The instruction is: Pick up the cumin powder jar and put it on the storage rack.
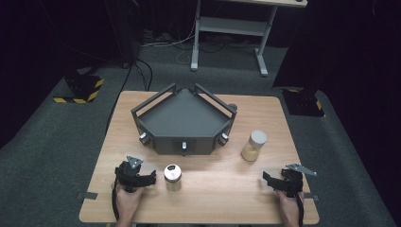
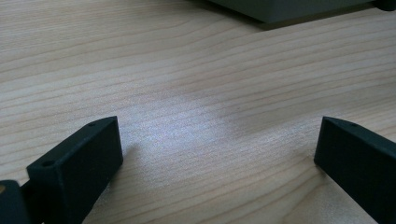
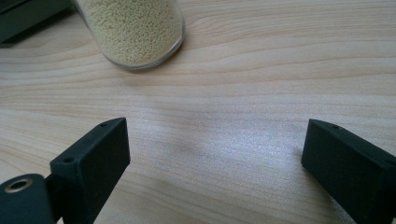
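Two grippers held low over the table, jaws spread wide

The left gripper (image 1: 150, 177) is set just beside the metal jar (image 1: 173, 176); the right gripper (image 1: 267, 178) is aimed at the grain jar (image 1: 254, 145), nothing gripped

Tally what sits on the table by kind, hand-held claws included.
Jars: 2, a grain-filled jar and a metal-lidded jar
Grey angular trays: 1
Claws: 2, left claw and right claw, both open
Total: 5
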Demonstrator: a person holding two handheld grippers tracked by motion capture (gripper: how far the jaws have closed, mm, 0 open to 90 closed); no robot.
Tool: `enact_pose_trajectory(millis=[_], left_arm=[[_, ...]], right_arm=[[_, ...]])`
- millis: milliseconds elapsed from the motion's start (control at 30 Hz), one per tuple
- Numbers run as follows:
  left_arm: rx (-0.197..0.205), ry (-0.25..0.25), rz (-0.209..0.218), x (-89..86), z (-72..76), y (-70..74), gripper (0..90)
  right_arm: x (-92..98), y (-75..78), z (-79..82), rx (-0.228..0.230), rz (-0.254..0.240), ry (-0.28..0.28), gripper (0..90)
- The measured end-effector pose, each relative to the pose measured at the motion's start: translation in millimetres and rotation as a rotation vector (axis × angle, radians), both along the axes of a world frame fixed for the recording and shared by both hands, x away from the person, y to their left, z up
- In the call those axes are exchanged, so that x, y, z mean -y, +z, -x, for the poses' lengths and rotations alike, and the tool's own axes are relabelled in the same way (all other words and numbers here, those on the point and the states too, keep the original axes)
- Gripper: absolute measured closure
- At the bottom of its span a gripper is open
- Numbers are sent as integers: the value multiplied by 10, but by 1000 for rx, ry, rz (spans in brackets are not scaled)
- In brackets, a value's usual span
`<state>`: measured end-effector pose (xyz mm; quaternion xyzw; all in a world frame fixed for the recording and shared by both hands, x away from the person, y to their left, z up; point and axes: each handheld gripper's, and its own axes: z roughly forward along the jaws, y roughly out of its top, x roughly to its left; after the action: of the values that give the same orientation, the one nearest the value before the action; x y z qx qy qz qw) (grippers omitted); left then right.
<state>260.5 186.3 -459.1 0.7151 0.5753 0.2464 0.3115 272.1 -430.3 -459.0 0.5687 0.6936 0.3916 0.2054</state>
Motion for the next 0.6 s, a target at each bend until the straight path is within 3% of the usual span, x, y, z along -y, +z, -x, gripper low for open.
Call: enact_pose_trajectory(millis=[333,600], left_arm=[[0,-1,7,-13,1,0,4],[-25,-24,60,-128,-8,50,3]], right_arm=[[7,-1,1,-3,-10,-11,69],[8,-2,3,-4,-14,-15,68]])
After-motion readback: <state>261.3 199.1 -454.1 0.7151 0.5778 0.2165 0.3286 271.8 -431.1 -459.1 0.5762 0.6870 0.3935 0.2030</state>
